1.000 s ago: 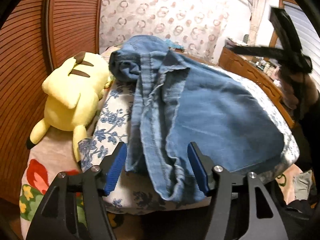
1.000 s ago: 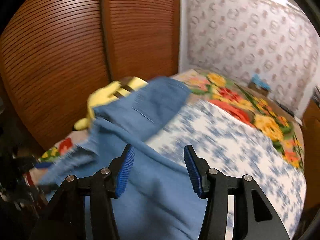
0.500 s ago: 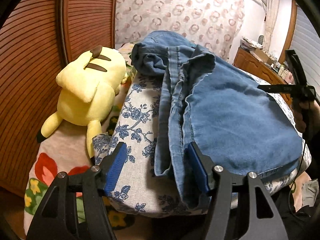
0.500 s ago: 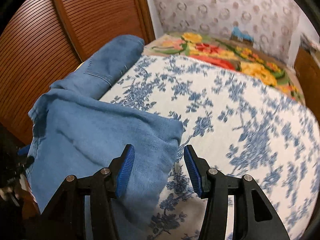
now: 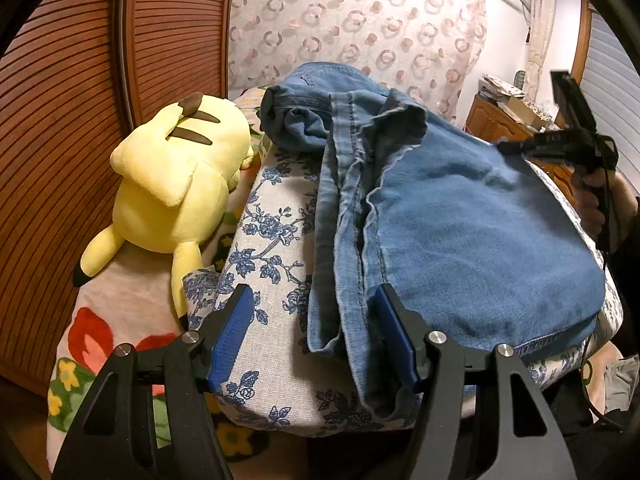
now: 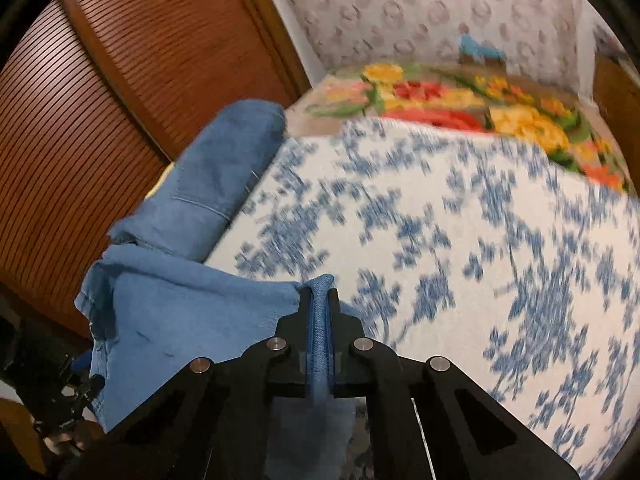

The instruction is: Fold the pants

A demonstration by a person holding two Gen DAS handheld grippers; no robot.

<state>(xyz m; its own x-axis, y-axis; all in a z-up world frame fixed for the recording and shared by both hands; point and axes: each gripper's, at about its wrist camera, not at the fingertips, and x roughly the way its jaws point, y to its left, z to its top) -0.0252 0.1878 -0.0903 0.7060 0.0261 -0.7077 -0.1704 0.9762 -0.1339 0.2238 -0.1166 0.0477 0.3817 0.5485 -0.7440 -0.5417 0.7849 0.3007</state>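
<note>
Bed (image 5: pixel 276 364) fills mid-frame; jeans (image 5: pixel 460 232) draped across it. Right gripper (image 6: pixel 319 300) fingers pinched on denim corner, lower centre. Left gripper (image 5: pixel 316 320) half open, straddling hem, not gripping. Advice: pinch hem, lift both corners evenly.

right gripper (image 6: pixel 319 296) lowered to the jeans (image 6: pixel 192 308), jaws now clamped on a folded corner near the floral cushion's (image 6: pixel 440 240) edge, previously apart above it

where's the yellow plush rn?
Left wrist view, left side: the yellow plush lies on the floral blanket between the wooden slatted door and the blue-flowered cushion carrying the jeans.
</note>
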